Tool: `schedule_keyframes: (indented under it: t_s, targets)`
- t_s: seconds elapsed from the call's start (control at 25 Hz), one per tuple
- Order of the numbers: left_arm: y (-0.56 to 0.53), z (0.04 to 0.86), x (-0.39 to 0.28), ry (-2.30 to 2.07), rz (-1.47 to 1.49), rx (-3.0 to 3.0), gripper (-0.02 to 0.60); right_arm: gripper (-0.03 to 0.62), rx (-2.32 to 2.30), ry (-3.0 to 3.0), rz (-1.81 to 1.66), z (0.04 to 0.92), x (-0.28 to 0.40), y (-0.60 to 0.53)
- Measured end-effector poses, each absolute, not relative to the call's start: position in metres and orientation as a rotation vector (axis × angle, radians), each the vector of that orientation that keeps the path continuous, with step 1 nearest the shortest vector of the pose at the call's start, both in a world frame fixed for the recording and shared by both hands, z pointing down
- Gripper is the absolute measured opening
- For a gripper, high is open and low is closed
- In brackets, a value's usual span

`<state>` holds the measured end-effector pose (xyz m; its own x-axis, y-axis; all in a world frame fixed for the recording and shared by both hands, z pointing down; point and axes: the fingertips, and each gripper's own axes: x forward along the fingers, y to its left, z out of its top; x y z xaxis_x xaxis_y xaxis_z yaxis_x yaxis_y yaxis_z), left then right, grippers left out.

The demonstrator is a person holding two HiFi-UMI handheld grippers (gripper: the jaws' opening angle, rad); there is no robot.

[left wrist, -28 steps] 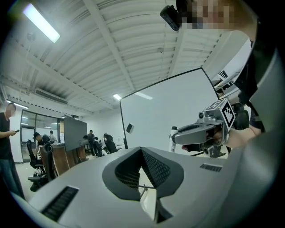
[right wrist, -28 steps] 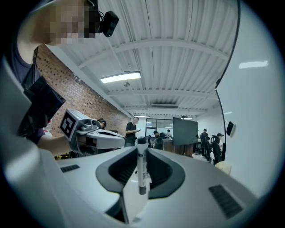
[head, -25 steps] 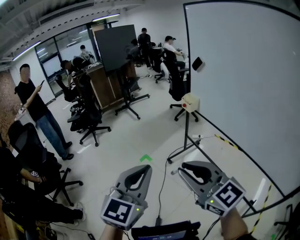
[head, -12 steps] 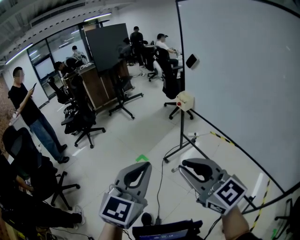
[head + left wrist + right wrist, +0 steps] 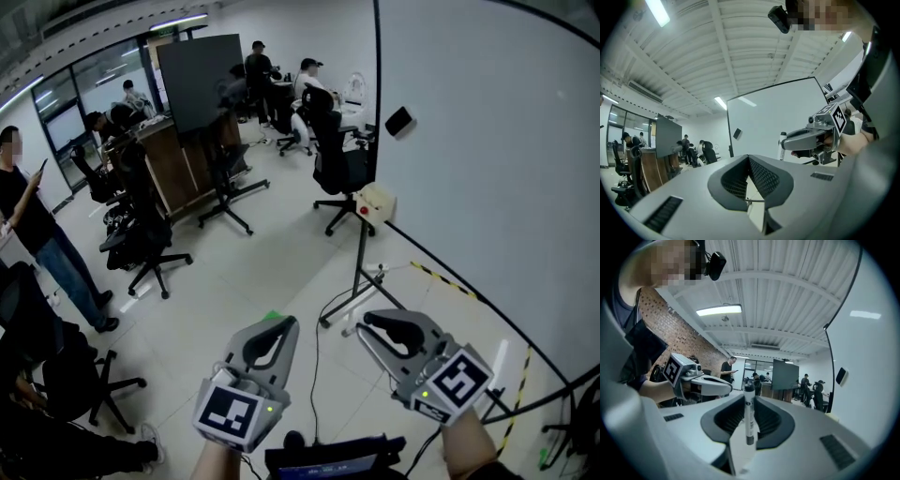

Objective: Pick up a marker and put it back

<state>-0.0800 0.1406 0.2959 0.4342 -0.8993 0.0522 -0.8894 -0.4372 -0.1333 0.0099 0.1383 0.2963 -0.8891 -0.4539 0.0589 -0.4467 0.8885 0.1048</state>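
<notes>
Pads of the right tongs [image 5: 370, 325] are pinching the marker [image 5: 749, 414] around its middle. It stands upright between them, dark cap on top, its lower end hanging free below the grip. Through the left tongs' camera I see the same marker as a white stick with a dark cap at the tip of the right tongs, with the whiteboard [image 5: 487, 187] behind it.

I see the left tongs [image 5: 284, 325] pressed together at their tips, with nothing between them. I have both tongs level and side by side over the pale floor [image 5: 234, 281], pointing away from me. The right pair is the nearer one to the whiteboard.

A small dark block [image 5: 398, 120] sits on the whiteboard's face, well above the tongs. A beige box [image 5: 377, 203] with a red button is fixed to the post at the board's edge.

Farther off I can make out black office chairs [image 5: 141, 239] and a tall dark panel [image 5: 199, 80]. One person [image 5: 37, 234] stands at the left edge, and several more people [image 5: 305, 80] are gathered at the far end of the room.
</notes>
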Motion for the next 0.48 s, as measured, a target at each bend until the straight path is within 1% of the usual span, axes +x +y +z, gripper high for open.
schedule_keyframes:
  t_s: [0.24,0.48]
  targets:
    - [0.091,0.303,-0.134,1.544,-0.152,-2.656,0.000,0.085,0.818,-2.905,-0.174,0.299,-0.043,0.091]
    - [0.050,0.306,-0.171,1.468,-0.110,-2.719,0.000,0.086,0.912,-2.851,-0.173,0.297,-0.077,0.059]
